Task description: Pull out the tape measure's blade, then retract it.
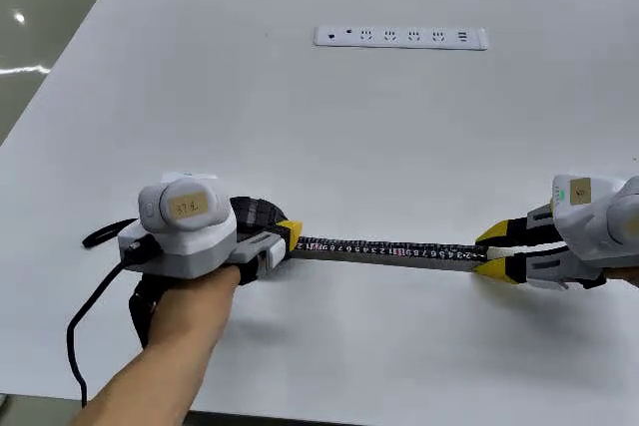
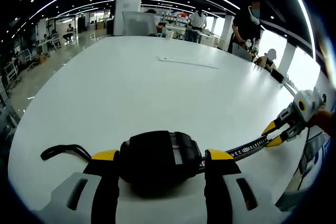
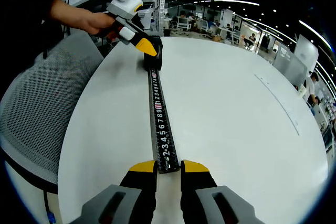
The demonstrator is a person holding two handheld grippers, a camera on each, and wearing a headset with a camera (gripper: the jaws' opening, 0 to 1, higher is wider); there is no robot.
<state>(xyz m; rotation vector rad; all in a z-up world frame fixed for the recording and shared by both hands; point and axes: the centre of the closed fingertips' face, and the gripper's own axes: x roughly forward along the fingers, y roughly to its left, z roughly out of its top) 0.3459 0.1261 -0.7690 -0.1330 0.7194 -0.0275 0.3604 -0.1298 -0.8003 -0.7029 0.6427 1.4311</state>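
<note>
Tape measure case (image 1: pixel 256 214) sits on the white table (image 1: pixel 329 137) near its front edge, clamped between the jaws of the left gripper (image 2: pixel 164 156). We read this as anchoring the body against the pull. The right gripper (image 3: pixel 168 167) has its jaws closed on the free end of the blade (image 1: pixel 389 249), which spans straight between the two grippers, numbers up, low over the tabletop. The grippers are well apart. Our judgement is that pull-out is well along and retraction is not yet begun. One risk is that the blade whips back if its end is let go abruptly.

Smooth white table (image 1: pixel 399 147) (matt black blade (image 1: pixel 389 248))
</note>
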